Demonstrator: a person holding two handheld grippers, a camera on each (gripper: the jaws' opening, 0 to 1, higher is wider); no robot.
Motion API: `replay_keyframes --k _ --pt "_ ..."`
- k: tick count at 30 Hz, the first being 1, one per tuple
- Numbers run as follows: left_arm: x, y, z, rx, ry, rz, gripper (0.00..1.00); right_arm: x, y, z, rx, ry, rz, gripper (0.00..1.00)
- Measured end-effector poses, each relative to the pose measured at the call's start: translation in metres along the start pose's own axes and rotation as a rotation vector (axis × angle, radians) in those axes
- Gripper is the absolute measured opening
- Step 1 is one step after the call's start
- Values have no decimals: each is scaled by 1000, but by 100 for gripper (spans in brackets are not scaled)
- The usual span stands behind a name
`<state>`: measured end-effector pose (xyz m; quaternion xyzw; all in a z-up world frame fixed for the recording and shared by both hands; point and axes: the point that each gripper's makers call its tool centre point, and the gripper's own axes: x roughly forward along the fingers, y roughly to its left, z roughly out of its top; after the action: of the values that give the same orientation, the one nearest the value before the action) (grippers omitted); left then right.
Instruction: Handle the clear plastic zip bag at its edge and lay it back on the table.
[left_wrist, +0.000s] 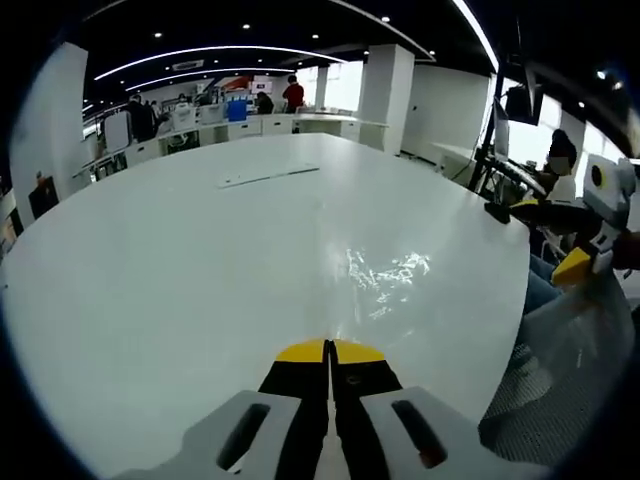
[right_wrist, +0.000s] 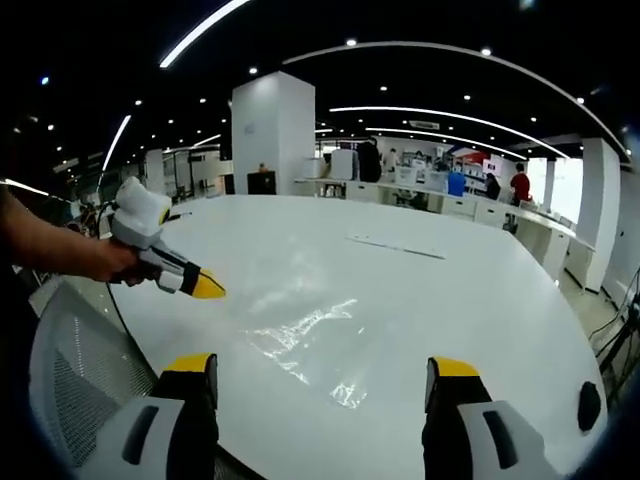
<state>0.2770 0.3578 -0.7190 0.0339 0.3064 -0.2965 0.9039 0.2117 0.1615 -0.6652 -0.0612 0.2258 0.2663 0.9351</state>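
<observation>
In the left gripper view, the left gripper (left_wrist: 329, 352) is nearest, low over the near edge of the white table (left_wrist: 180, 280); its yellow-tipped jaws are pressed together with nothing between them. A little farther on the table, ahead and to the right of these jaws, the clear plastic zip bag (left_wrist: 385, 275) lies flat, and it is visible mostly by its bright glints. Beside the table's right edge, the right gripper (left_wrist: 580, 262) is in the air with one yellow tip visible, above a grey mesh chair (left_wrist: 565, 385). Far across the table lies a thin flat strip (left_wrist: 268, 177).

In the right gripper view, the right gripper (right_wrist: 325, 375) has its two jaws wide apart and they hold nothing. Just beyond them the bag (right_wrist: 300, 335) rests on the table (right_wrist: 480, 290), not touched by either gripper. To the left of the bag, a hand (right_wrist: 110, 262) holds the left gripper (right_wrist: 205, 287), its tip closed to a point above the table's left edge. The mesh chair (right_wrist: 85, 365) stands beside that edge. The strip (right_wrist: 396, 246) lies well behind the bag, and desks with people are far behind the table.
</observation>
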Motion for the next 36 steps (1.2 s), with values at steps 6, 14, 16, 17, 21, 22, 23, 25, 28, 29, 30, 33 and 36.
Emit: replay_keyframes --k 6,14,16,17,21,22,23,25,28,29,30,33,36 --pt "-2 -2 2 -1 -8 0 0 0 0 4 7 -9 2 85" --pt "-6 -5 8 -2 -18 -7 0 -1 -1 11 10 -18 2 85" --pt "-7 -7 11 0 -22 -8 0 -1 0 12 11 -19 4 84" --pt "-8 -8 12 0 -24 -9 0 -1 0 12 11 -19 4 84" --pt "-10 -10 16 2 -31 -13 0 -1 -1 14 14 -22 5 84" --pt "-10 -10 16 2 -33 -12 0 -1 -1 15 15 -22 6 84" --pt "-9 -10 16 2 -34 -14 0 0 -1 15 14 -23 7 84" --pt "-11 -11 18 1 -36 -15 0 0 0 16 13 -22 9 83" --pt "-11 -11 20 0 -40 -17 0 1 1 19 11 -23 11 83" --pt "-11 -12 20 2 -40 -19 0 2 2 20 10 -26 12 83" --pt "-12 -13 21 2 -41 -21 0 2 2 21 9 -26 13 83" --pt "-12 -14 21 3 -39 -23 0 3 3 23 8 -29 15 83" --pt "-12 -15 22 1 -43 -26 0 5 3 25 9 -28 17 83"
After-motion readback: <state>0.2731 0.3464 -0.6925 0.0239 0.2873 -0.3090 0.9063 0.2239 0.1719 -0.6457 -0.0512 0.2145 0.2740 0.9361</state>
